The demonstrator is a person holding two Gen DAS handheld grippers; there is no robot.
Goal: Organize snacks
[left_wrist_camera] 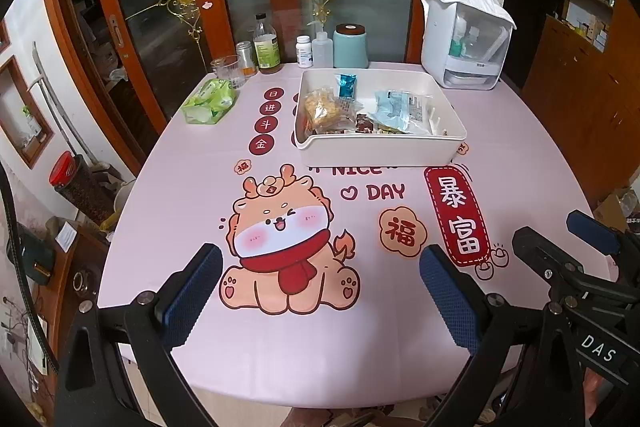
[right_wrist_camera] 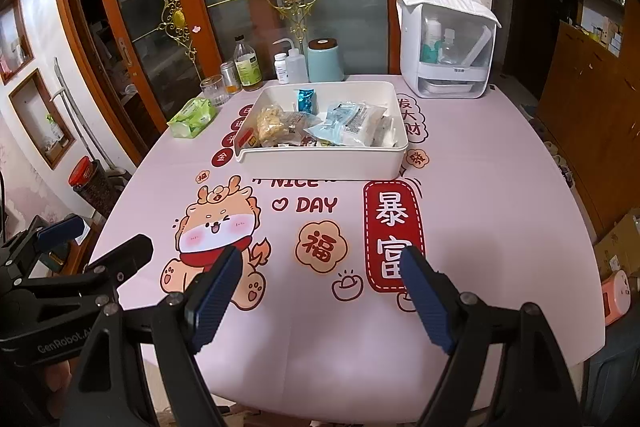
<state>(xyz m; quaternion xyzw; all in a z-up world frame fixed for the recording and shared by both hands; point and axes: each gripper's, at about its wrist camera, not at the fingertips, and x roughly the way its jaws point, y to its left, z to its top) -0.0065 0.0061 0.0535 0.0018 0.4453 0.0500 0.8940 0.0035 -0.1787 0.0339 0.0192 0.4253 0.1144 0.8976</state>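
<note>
While both blue-padded grippers, left [left_wrist_camera: 320, 291] and right [right_wrist_camera: 320, 291], hang wide apart and empty over the pink printed tablecloth [left_wrist_camera: 280, 347], one white rectangular plastic tray [left_wrist_camera: 380, 151] beyond them holds the wrapped snack packets [left_wrist_camera: 326, 109], too overlapped to count.

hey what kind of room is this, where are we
Most likely a home dining area: a table under a pink cartoon tablecloth, sliding glass doors with wooden frames behind it, and a white bin of snack packets.
</note>
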